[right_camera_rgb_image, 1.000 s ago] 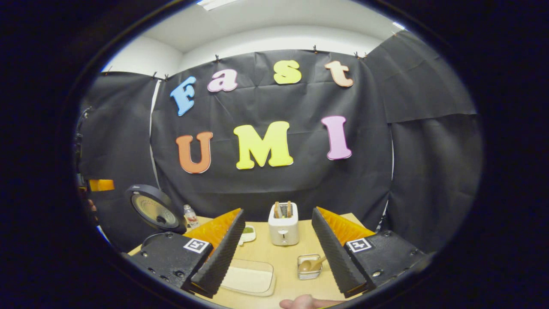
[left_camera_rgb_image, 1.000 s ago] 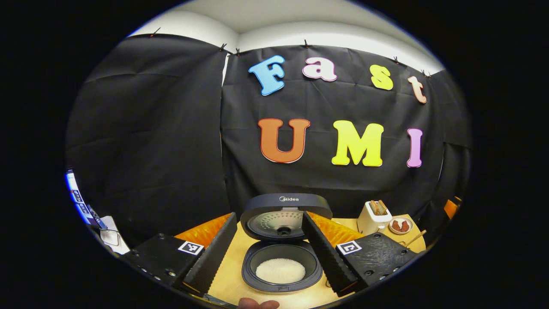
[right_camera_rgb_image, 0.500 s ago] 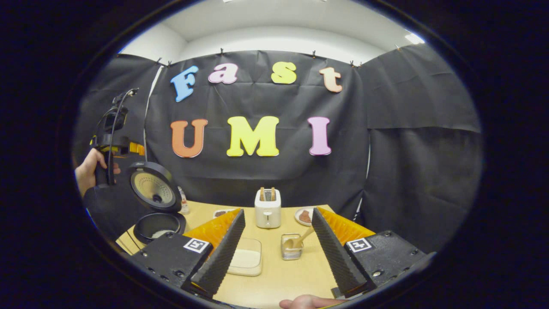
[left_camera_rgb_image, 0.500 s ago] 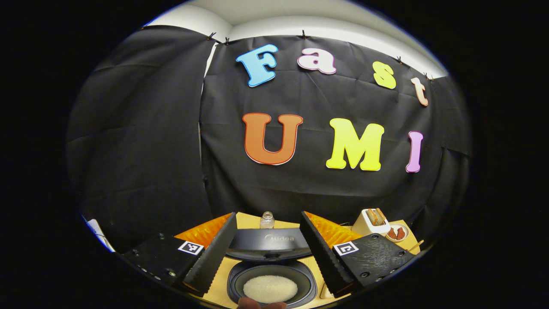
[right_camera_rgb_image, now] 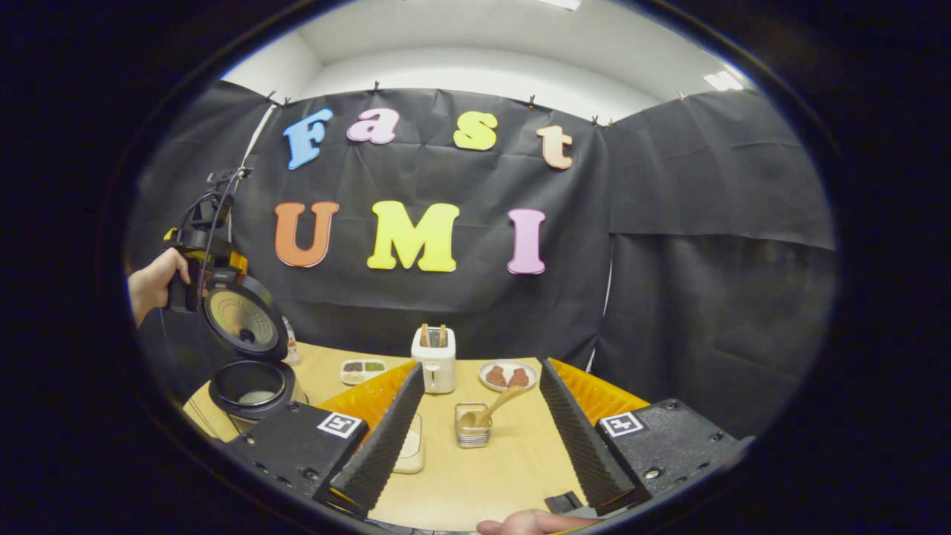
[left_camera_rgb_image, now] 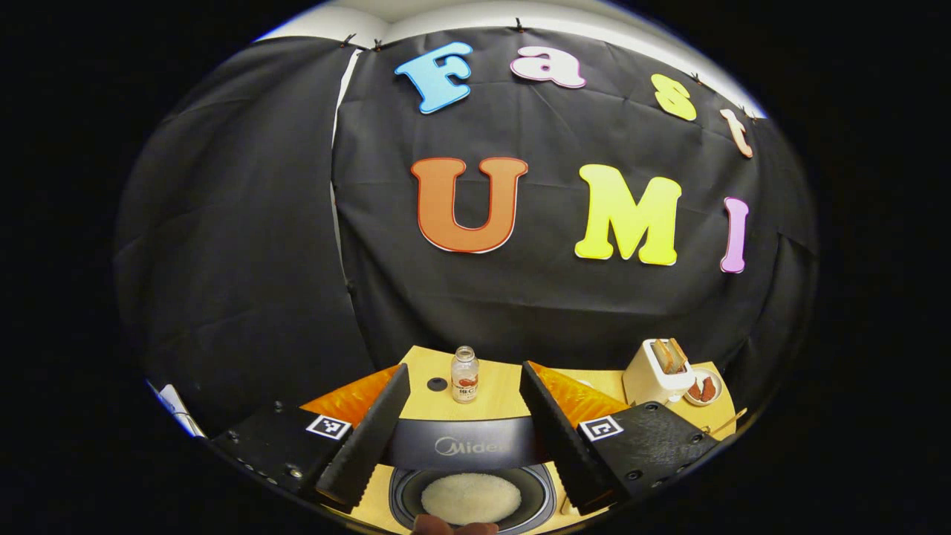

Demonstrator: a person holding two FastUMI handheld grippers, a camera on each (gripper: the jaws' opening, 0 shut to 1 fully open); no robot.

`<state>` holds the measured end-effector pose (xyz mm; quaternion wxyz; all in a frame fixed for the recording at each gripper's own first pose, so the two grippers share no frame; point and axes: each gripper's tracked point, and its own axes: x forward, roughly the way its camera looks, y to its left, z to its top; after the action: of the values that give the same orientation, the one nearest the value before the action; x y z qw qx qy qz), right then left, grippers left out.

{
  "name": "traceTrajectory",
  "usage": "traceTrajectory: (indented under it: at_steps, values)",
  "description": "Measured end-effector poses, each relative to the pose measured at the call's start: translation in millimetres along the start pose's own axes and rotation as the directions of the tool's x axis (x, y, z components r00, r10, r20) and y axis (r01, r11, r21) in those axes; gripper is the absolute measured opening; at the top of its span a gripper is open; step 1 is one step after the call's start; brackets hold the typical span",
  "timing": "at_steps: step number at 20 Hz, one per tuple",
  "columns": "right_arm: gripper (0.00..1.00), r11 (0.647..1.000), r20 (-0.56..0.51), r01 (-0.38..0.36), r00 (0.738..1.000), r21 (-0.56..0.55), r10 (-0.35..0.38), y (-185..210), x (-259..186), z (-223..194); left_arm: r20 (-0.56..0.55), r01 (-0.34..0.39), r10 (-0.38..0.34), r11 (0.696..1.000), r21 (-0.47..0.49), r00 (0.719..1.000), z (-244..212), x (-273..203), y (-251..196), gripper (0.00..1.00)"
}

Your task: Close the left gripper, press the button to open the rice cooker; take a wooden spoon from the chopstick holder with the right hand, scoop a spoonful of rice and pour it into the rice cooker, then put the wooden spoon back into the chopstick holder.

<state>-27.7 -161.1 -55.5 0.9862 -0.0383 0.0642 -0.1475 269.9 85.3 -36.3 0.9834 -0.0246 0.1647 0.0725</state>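
Since a second ago, risen above the rice cooker [left_camera_rgb_image: 473, 475]: lid [left_camera_rgb_image: 464, 444] now edge-on at the bottom of the left gripper view, pot holding a white mound of rice [left_camera_rgb_image: 470, 498]. Suggests the scooping is done. Left tongs [left_camera_rgb_image: 461, 423] spread, empty. Right tongs [right_camera_rgb_image: 479, 427] spread too, empty. Wooden spoon [right_camera_rgb_image: 487, 410] back in the chopstick holder [right_camera_rgb_image: 472, 429], lower centre of the right gripper view, on the counter [right_camera_rgb_image: 483, 475]

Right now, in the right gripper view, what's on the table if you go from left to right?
Rice cooker with its lid up, small divided dish, toaster, chopstick holder with the wooden spoon, plate of brown pieces.
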Motion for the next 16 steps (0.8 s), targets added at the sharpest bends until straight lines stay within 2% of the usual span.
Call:
traceTrajectory:
  at_steps: [5, 8, 11, 16]
  values:
    - [1.00, 0.997, 0.007, -0.071, 0.997, -0.008, 0.071, 27, 19, 11, -0.030, -0.008, 0.008, 1.000, -0.007, 1.000, -30, -34, -2, 0.98]
    - [0.97, 0.990, 0.018, -0.144, 0.989, 0.005, 0.144, 50, 21, 15, -0.093, 0.018, -0.020, 1.000, -0.024, 0.996, -69, -63, -12, 0.97]
    - [1.00, 0.983, 0.005, -0.186, 0.983, 0.000, 0.186, 63, 19, 8, -0.120, 0.026, -0.027, 1.000, -0.012, 0.992, -100, -83, -16, 0.96]
    - [1.00, 0.972, -0.040, -0.231, 0.972, 0.026, 0.232, 72, 8, -5, -0.069, -0.010, 0.007, 0.999, -0.039, 0.998, -122, -105, -5, 0.97]
